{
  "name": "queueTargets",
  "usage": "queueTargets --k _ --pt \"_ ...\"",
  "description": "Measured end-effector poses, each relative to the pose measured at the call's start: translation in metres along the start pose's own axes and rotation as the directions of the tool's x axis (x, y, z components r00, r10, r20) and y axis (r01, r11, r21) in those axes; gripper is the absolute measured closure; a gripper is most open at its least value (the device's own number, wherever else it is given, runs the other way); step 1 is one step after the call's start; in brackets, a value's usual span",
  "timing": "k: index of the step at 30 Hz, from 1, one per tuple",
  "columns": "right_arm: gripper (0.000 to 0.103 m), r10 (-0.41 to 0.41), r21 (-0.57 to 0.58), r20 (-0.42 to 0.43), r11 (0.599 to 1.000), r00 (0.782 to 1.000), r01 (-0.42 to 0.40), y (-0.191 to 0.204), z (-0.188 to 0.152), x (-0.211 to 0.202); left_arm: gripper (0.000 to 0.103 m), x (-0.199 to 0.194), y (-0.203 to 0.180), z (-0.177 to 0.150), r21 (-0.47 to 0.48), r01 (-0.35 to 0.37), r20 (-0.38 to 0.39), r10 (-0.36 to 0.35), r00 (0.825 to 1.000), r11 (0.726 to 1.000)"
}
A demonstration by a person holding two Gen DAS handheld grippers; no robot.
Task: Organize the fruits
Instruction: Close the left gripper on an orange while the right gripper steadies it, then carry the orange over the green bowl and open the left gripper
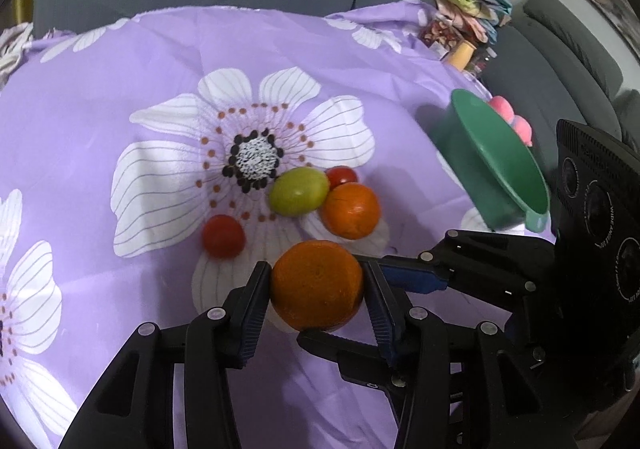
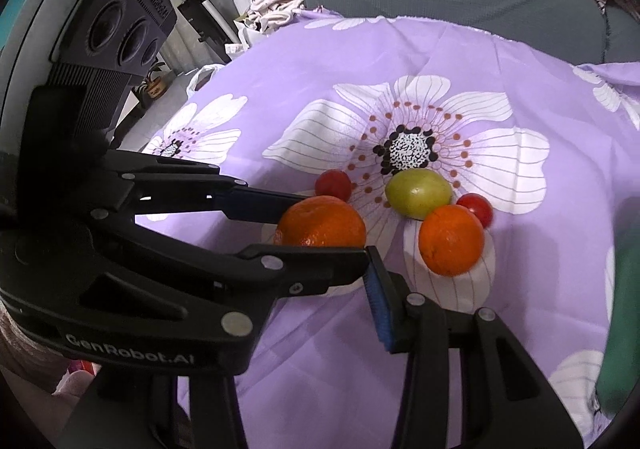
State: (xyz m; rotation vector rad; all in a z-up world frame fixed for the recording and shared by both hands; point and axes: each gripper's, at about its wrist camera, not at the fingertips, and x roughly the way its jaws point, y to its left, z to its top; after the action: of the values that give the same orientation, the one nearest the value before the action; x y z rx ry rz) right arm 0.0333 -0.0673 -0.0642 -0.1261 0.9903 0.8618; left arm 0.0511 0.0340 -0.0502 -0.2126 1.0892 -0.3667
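Left gripper (image 1: pixel 317 285): both pads pressed against the sides of an orange (image 1: pixel 317 285), fingers reaching forward and low over the purple floral cloth (image 1: pixel 120 97). Right gripper (image 2: pixel 304 289): comes in from the right and crosses under the left one — only its right finger (image 2: pixel 382 311) shows clearly in its own view, the left gripper's body covering the rest, so its jaw state cannot be told. Remaining fruit sits on the white flower print: a green fruit (image 1: pixel 298 191) touching a second orange (image 1: pixel 351 211), a small red tomato (image 1: pixel 341 176) behind them, another tomato (image 1: pixel 223 236) apart to the left. A green bowl (image 1: pixel 498 157) appears tilted at the right, near the fruit — support unclear.
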Motion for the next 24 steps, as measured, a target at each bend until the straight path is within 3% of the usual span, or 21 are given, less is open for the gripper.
queueTargets --k 24 --pt "0.058 -0.076 0.04 0.185 0.997 0.98 0.07 -0.016 -0.017 -0.083 0.056 -0.018 -0.08 0.024 0.186 -0.029 0.077 0.015 0.997 0.982"
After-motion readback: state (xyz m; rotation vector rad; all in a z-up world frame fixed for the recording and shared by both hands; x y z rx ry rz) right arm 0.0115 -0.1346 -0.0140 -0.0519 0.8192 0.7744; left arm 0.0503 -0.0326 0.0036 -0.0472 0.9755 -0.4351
